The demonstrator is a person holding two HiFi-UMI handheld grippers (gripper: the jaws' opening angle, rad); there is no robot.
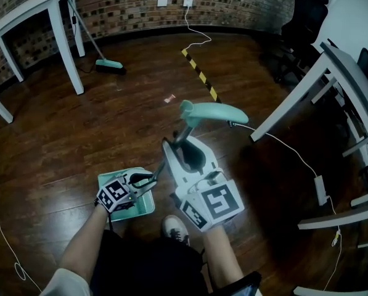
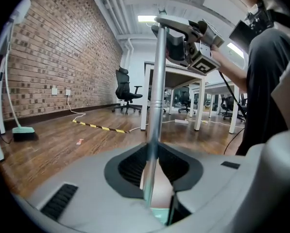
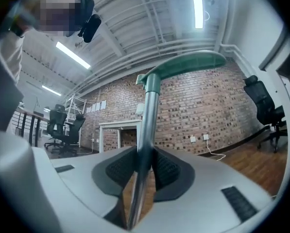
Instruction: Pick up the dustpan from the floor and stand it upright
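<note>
The dustpan has a teal tray (image 1: pixel 129 197) low over the wooden floor, and its metal pole (image 1: pixel 185 135) rises to a teal grip (image 1: pixel 216 111). In the head view my left gripper (image 1: pixel 154 179) is shut on the pole just above the tray. My right gripper (image 1: pixel 182 150) is shut on the pole higher up, below the grip. In the left gripper view the pole (image 2: pixel 157 101) stands upright between the pads (image 2: pixel 130 166), with the right gripper (image 2: pixel 188 42) above. The right gripper view shows the pole (image 3: pixel 145 130) clamped between the jaws and the grip (image 3: pixel 183 67) overhead.
A teal broom (image 1: pixel 110 65) leans by the brick wall near a white table (image 1: pixel 54 17). Another white table (image 1: pixel 331 73) and a black chair (image 1: pixel 304 17) stand to the right. Yellow-black tape (image 1: pixel 200 74) and white cables (image 1: pixel 294 156) lie on the floor. The person's shoe (image 1: pixel 174 227) is beside the tray.
</note>
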